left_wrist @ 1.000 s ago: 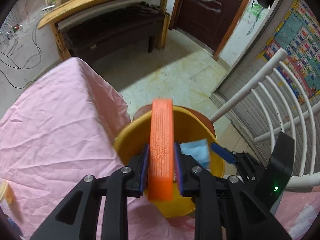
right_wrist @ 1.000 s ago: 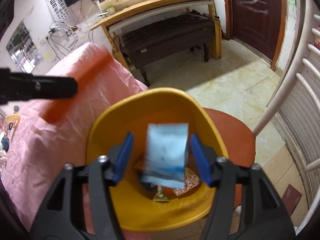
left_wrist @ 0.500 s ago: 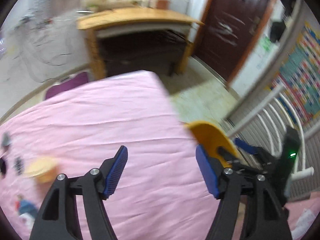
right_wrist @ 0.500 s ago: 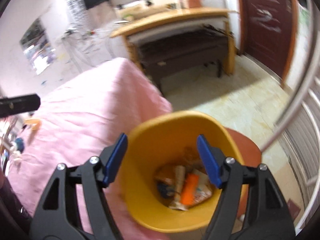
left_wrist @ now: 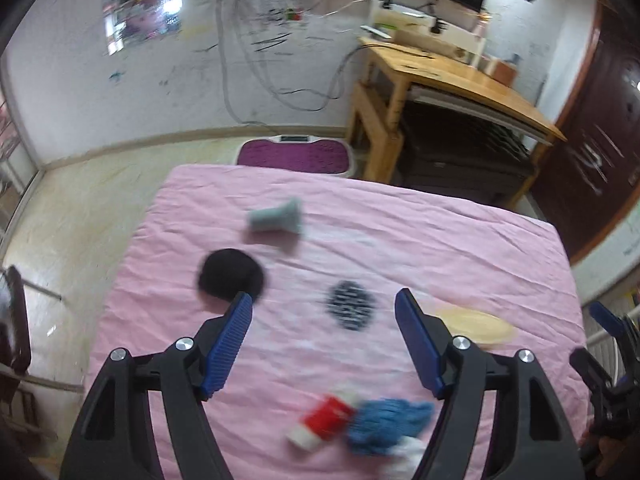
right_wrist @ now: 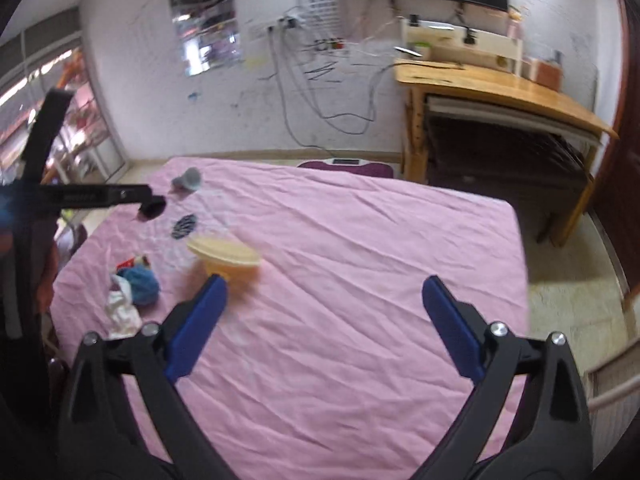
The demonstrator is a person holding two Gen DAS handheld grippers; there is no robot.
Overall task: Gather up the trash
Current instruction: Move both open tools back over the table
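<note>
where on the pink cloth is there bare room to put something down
The widest bare stretch of the pink tablecloth runs from the yellow plastic bowl to the edge near the wooden desk. Its other side is crowded: blue crumpled cloth, black round pad, grey cup.

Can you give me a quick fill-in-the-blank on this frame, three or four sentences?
1. The cloth over the table is ____ in colour.
2. Between the fingers of the left gripper there is ____ held.
3. The black round item lies ____ the table, not in a gripper.
4. The blue crumpled item lies right beside a ____ and white tube.

Missing words: pink; nothing; on; red
</note>
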